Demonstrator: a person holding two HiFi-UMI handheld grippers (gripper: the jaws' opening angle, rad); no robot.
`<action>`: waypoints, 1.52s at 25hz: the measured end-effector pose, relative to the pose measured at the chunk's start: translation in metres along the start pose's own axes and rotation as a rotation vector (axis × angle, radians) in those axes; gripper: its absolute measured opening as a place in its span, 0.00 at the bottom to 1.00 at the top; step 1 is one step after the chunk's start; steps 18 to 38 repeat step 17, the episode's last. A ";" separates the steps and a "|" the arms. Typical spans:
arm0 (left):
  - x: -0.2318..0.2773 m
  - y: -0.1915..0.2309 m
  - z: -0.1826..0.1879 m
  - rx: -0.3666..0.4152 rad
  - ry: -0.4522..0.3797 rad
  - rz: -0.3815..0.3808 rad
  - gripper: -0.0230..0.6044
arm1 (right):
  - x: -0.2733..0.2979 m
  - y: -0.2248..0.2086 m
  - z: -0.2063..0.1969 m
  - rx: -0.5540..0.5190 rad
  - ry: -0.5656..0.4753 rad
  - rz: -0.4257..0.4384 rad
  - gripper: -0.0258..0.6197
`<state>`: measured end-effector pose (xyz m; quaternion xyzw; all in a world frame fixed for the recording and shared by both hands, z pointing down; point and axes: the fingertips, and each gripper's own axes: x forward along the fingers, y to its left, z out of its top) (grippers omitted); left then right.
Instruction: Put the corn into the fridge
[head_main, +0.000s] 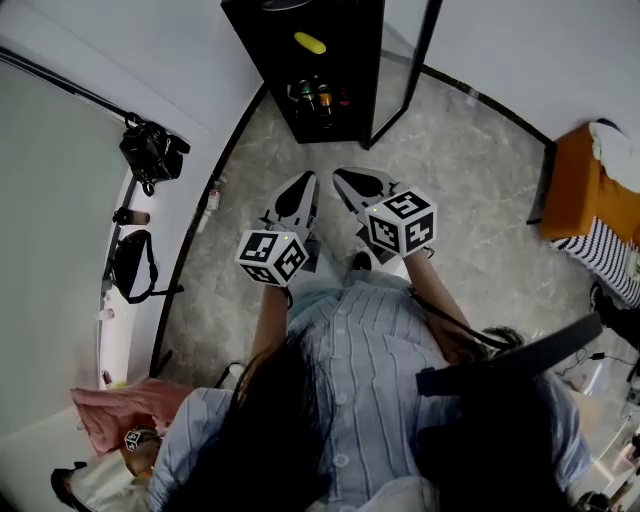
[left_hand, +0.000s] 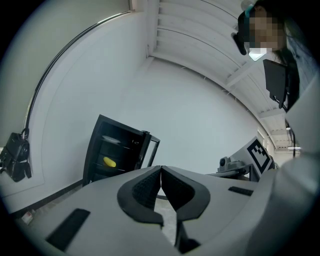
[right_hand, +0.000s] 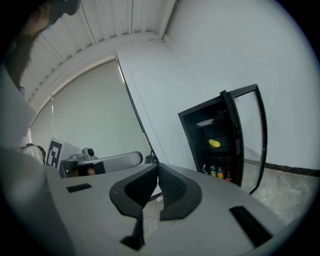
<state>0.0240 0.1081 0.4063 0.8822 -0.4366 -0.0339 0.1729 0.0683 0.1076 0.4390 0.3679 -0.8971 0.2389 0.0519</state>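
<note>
The yellow corn (head_main: 310, 43) lies on a shelf inside the black fridge (head_main: 268, 40), whose glass door (head_main: 412, 68) stands open to the right. It shows too in the left gripper view as the corn (left_hand: 109, 162) and in the right gripper view as the corn (right_hand: 214, 144). My left gripper (head_main: 308, 178) and right gripper (head_main: 340, 174) hover side by side over the floor, short of the fridge. Both are shut with nothing between their jaws. The left gripper (left_hand: 160, 169) and the right gripper (right_hand: 157, 165) each show pads pressed together.
Several bottles (head_main: 318, 98) stand on the fridge's bottom shelf. A black camera (head_main: 152, 152) hangs on the left wall, a dark bag (head_main: 130, 264) below it. An orange seat (head_main: 578, 186) is at the right. Grey stone floor (head_main: 470, 170) lies between me and the fridge.
</note>
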 end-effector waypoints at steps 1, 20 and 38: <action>0.000 -0.001 0.000 0.001 0.002 -0.003 0.05 | 0.000 0.000 0.000 0.005 0.000 -0.001 0.07; 0.011 0.000 0.005 0.030 0.009 -0.010 0.05 | 0.008 -0.008 0.007 0.013 0.009 0.007 0.07; 0.011 0.000 0.005 0.030 0.009 -0.010 0.05 | 0.008 -0.008 0.007 0.013 0.009 0.007 0.07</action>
